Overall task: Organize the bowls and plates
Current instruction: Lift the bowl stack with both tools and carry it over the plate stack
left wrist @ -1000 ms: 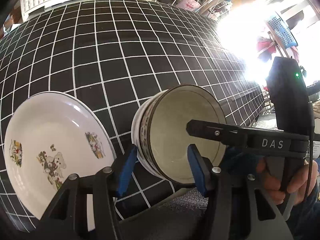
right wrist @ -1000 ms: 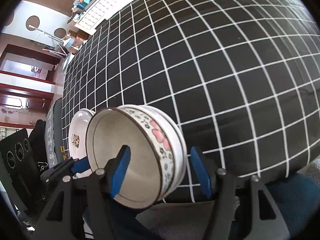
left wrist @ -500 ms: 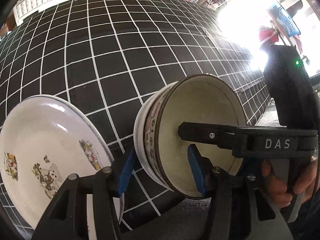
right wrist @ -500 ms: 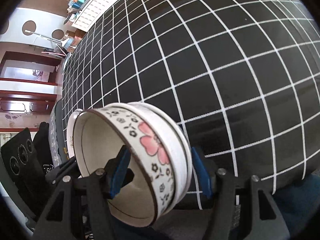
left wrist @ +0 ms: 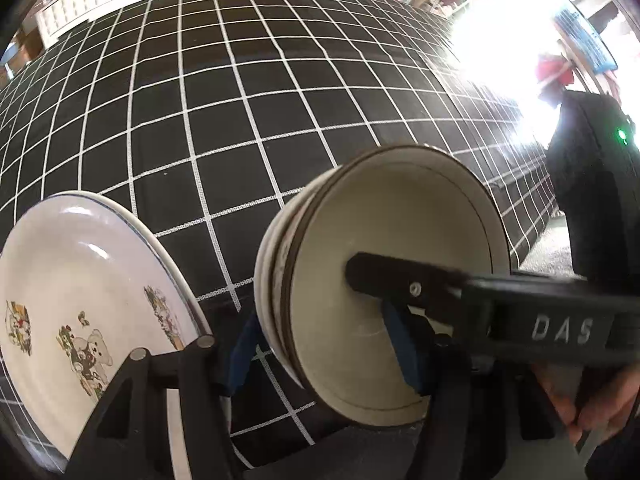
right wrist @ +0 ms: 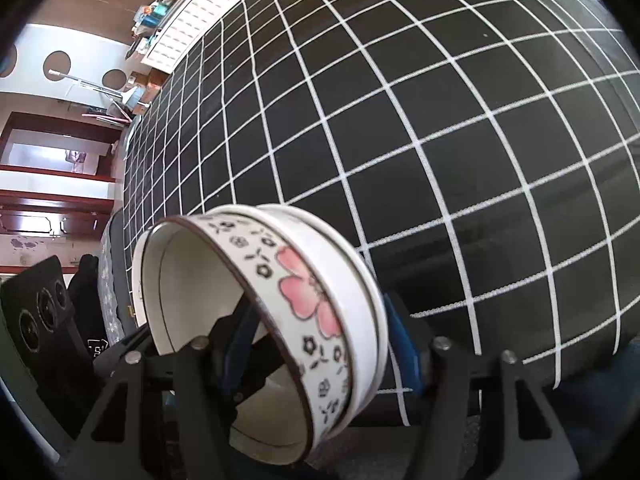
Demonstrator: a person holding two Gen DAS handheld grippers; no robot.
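Cream-white ceramic bowls [left wrist: 396, 280], nested one in another, fill the middle of the left wrist view. The stack is tipped on its side: its open mouth faces the camera and a little to the right, and its axis runs almost level over the black tablecloth [left wrist: 240, 100] with a white grid. The rims are dark brown. The left gripper [left wrist: 324, 344] has one blue pad outside the wall and one inside the bowl; its jaws are opening, with the wall between them, and I cannot tell if the pads press on it. The right gripper [left wrist: 400, 280] reaches into the bowl from the right, and its bar carries the letters "DAS". A hand [left wrist: 580, 396] holds it at the lower right. At the left a white plate [left wrist: 80, 300] with small cartoon bear pictures lies on the cloth.

In the right wrist view the bowls [right wrist: 280, 320] show a band of black flowers and one big pink flower [right wrist: 308, 296]. Here the mouth faces left and the axis is again nearly level, above the near edge of the tablecloth [right wrist: 400, 120]. The right gripper [right wrist: 320, 352] is clamped on the wall, one blue pad inside and one outside against the outer bowl.
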